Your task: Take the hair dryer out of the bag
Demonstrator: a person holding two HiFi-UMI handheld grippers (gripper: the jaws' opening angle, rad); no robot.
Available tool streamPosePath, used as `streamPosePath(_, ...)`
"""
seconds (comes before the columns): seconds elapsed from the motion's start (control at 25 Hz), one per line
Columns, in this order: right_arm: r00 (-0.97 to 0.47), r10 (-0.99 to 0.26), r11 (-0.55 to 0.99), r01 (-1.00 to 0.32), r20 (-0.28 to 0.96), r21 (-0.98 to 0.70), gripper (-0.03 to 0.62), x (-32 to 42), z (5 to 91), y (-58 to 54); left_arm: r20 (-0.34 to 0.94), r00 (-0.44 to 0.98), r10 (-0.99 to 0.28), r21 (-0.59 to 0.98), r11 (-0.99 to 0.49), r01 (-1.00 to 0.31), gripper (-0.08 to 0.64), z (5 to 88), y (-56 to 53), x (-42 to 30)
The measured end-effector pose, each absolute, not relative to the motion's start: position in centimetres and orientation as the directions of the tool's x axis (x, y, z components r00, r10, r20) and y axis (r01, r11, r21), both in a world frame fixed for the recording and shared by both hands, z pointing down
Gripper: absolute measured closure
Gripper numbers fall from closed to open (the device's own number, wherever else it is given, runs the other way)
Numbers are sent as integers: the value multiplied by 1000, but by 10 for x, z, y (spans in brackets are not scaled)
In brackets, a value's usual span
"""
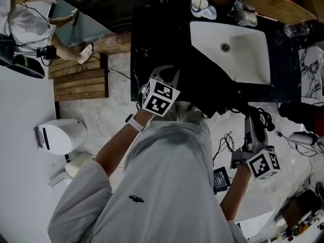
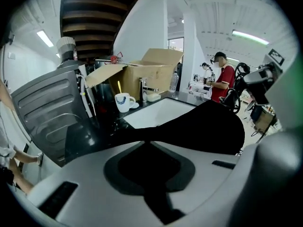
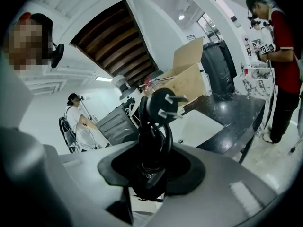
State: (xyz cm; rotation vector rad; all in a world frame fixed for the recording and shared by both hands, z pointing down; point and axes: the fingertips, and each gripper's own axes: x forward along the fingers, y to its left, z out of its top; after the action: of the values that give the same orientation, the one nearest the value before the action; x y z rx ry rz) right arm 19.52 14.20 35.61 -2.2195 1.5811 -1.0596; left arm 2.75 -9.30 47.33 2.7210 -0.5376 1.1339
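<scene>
My left gripper (image 1: pixel 171 79) is shut on the edge of the black bag (image 1: pixel 215 95), and holds it up in front of the counter. In the left gripper view the bag (image 2: pixel 203 126) hangs out from the pinched jaws (image 2: pixel 147 143) toward the right. Lower right, my right gripper (image 1: pixel 251 121) is shut on the black hair dryer (image 1: pixel 259 116), which is outside the bag. The right gripper view shows its coiled cord (image 3: pixel 154 138) and its plug (image 3: pixel 163 105) rising out of the gripper (image 3: pixel 150 170). The dryer's body is mostly hidden by the jaws.
A white sink (image 1: pixel 248 65) is set in the black counter (image 1: pixel 152 34), with a mug (image 1: pixel 201 6) behind it. An open cardboard box (image 2: pixel 147 77) stands on the counter. Wooden pallets (image 1: pixel 81 80), a white appliance (image 1: pixel 61 135) and loose cables (image 1: pixel 225 146) lie on the floor. People stand nearby (image 2: pixel 222 82).
</scene>
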Motion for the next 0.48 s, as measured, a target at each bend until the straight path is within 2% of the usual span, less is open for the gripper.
streamPosePath(0.24, 237, -892, -427, -718, 385, -549, 436, 216, 344, 146, 669, 731, -135, 87, -962, -258, 545, 454, -51, 61)
streamPosePath(0.48, 281, -900, -425, -737, 334, -526, 436, 232, 318, 140, 570, 821, 20, 253, -955, -152, 464, 421, -18, 84)
